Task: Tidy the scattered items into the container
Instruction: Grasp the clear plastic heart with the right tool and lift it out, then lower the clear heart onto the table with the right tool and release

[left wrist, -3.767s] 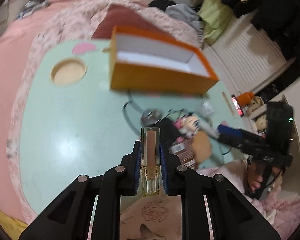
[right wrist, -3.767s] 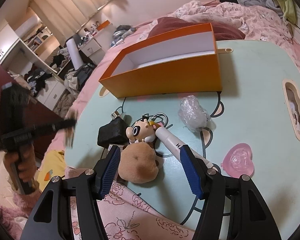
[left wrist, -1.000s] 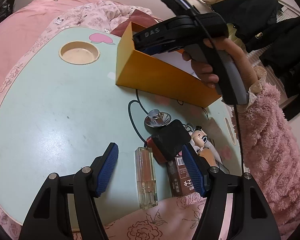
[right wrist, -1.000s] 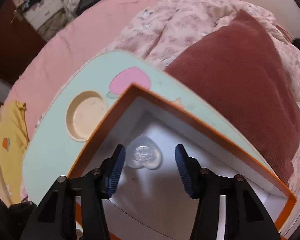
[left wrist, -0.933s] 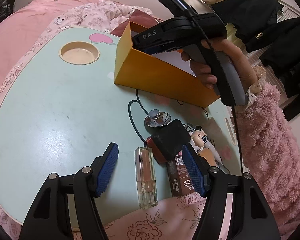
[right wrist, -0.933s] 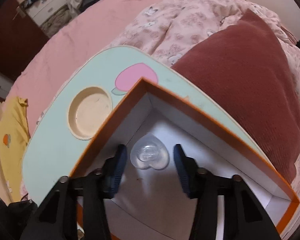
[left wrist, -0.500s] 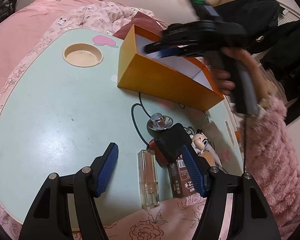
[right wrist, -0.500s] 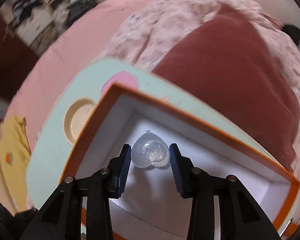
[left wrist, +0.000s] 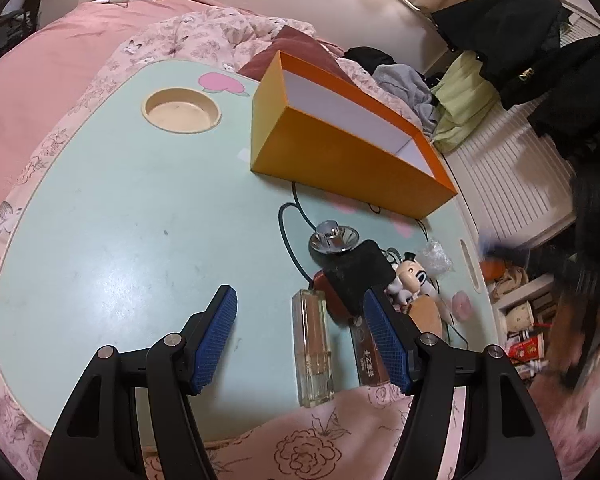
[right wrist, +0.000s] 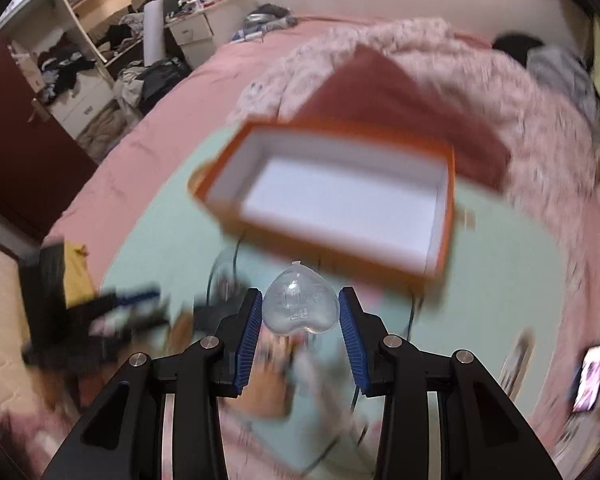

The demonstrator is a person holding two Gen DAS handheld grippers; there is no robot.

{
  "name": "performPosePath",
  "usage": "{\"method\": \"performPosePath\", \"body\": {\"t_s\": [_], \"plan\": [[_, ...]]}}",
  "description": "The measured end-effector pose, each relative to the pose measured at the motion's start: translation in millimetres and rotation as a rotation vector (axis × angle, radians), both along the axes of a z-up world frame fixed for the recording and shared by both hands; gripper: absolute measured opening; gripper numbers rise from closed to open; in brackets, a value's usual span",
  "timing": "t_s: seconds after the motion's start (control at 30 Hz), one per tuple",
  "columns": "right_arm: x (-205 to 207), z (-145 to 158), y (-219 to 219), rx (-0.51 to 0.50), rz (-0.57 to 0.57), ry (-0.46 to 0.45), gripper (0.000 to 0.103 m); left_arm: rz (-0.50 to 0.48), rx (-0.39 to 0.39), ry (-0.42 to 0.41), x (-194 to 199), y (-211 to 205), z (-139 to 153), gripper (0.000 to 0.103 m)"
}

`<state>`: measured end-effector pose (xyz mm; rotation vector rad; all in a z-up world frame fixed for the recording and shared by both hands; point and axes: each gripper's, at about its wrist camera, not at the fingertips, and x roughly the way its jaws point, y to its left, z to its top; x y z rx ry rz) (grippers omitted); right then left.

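Right tool (right wrist: 300, 312) clamped on clear heart-shaped case (right wrist: 299, 303), jaws just closed further, case off tabletop, short of orange box (right wrist: 340, 196). Step: carry to box. Next: over opening, release. Left tool (left wrist: 300, 320) half open, empty, above perfume bottle (left wrist: 314, 344).

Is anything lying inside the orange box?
No, the orange box shows only its bare white floor; the clear heart sits between the right tongs.

warm, dim indoor light. the left wrist view is sharp, with soft glare on the pale green counter (left wrist: 112, 216) and a blurred right edge. the right wrist view is smeared by motion; the orange cardboard box (right wrist: 340, 200) blurs. fisheye bending, dark corners.
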<state>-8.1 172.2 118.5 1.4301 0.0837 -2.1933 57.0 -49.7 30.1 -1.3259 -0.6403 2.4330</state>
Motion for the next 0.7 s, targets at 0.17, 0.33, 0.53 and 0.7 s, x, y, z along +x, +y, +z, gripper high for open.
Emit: {"method": "performPosePath", "body": {"t_s": [0.17,0.33,0.53,0.7], "plan": [[39,-53,20,-0.088,-0.107,-0.123,0.038,-0.033,-0.005,0.003,2,12,-1,0.066],[53,-73,17,-0.035,-0.126,-0.181,0.038,-0.05,-0.017,0.026,9,20,5,0.066],[47,-63,14,-0.013,-0.151,-0.107,0.039,-0.046,-0.023,0.027,9,23,6,0.066],[58,-40,25,-0.141,-0.139,-0.044,0.045,-0.024,-0.013,0.023,8,16,5,0.066]]}}
